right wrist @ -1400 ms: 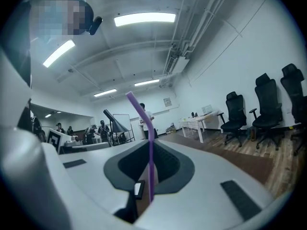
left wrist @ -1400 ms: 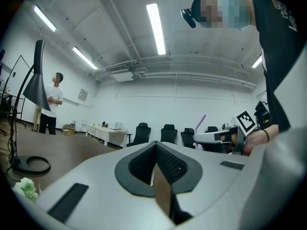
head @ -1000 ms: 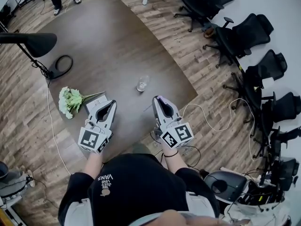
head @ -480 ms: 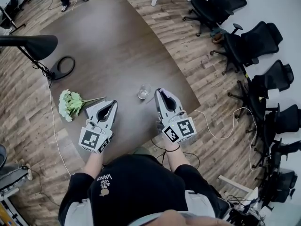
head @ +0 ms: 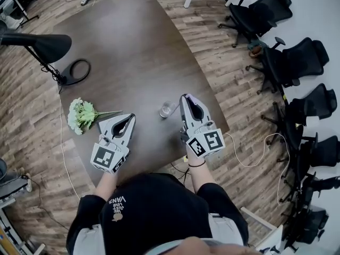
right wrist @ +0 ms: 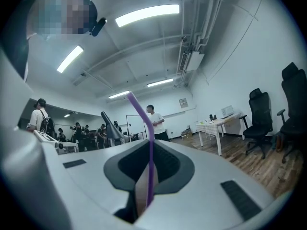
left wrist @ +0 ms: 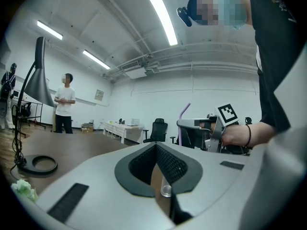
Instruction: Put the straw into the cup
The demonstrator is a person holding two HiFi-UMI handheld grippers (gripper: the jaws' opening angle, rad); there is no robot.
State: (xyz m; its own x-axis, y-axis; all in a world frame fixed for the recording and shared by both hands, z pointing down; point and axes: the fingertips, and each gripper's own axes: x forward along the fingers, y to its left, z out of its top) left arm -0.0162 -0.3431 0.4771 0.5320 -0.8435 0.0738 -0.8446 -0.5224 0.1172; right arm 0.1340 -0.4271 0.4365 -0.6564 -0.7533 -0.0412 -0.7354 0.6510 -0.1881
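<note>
Grips a purple straw [right wrist: 150,166] in the right hand-held gripper [head: 187,98], jaws pressed together on its lower part, the straw upright between them and its top bent over toward the left in the right gripper view. Holds that hand-held gripper level over the dark worktop [head: 127,52] near the right edge, just beside the clear cup [head: 167,109] and to its right, apart from it. Finds the cup upright on the worktop close to the near right corner, with the straw not yet in it. Carries the left hand-held gripper [head: 130,119] level above the near part of the worktop, jaws together on nothing, the cup seen only farther off through the thin slit between them. Shows a bunch of white-green flowers [head: 79,115] lying at the worktop's left edge, well apart from the cup.
</note>
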